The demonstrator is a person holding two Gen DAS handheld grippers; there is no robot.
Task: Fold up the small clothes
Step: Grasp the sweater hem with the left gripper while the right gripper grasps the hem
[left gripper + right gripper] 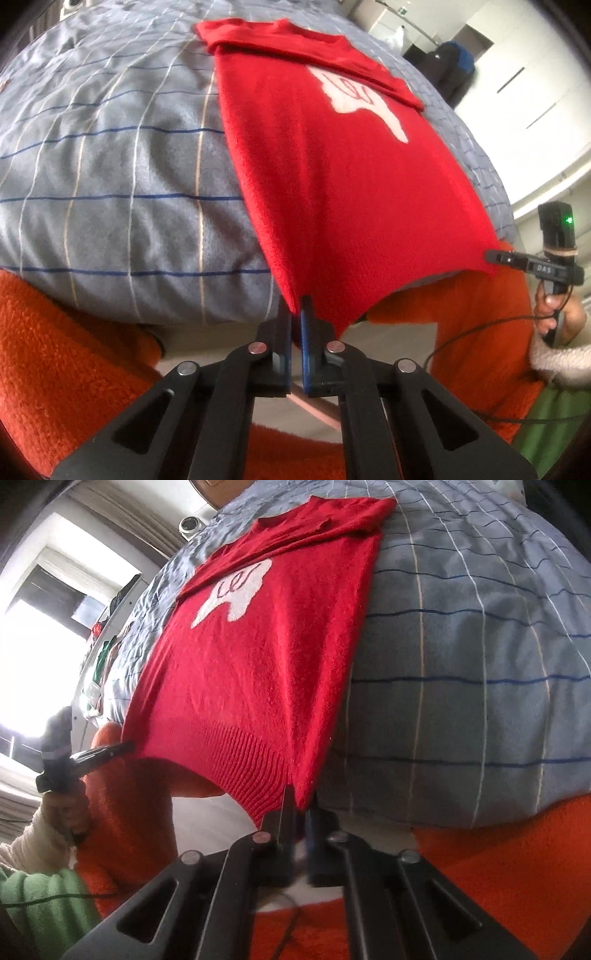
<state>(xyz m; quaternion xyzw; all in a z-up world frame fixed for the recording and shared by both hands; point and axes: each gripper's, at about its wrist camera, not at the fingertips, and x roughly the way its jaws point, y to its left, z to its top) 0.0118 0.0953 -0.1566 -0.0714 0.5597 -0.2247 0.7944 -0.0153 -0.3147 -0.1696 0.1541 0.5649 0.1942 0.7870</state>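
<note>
A small red sweater (pixel 332 166) with a white print lies on the blue-grey checked bed cover (pixel 110 166), sleeves folded across its top. My left gripper (pixel 297 310) is shut on the sweater's near left hem corner. My right gripper (pixel 301 801) is shut on the near right hem corner of the sweater (pixel 258 664). Each gripper shows in the other's view, the right one (pixel 495 256) and the left one (pixel 125 747), pinching its corner. The hem is lifted and stretched between them over the bed's edge.
An orange fleece blanket (pixel 55 350) hangs along the bed's near edge. A cable (pixel 480 328) trails from the right gripper. White cupboards (pixel 535 92) and a dark bag (pixel 447 62) stand to the right. A bright window (pixel 40 646) lies to the left.
</note>
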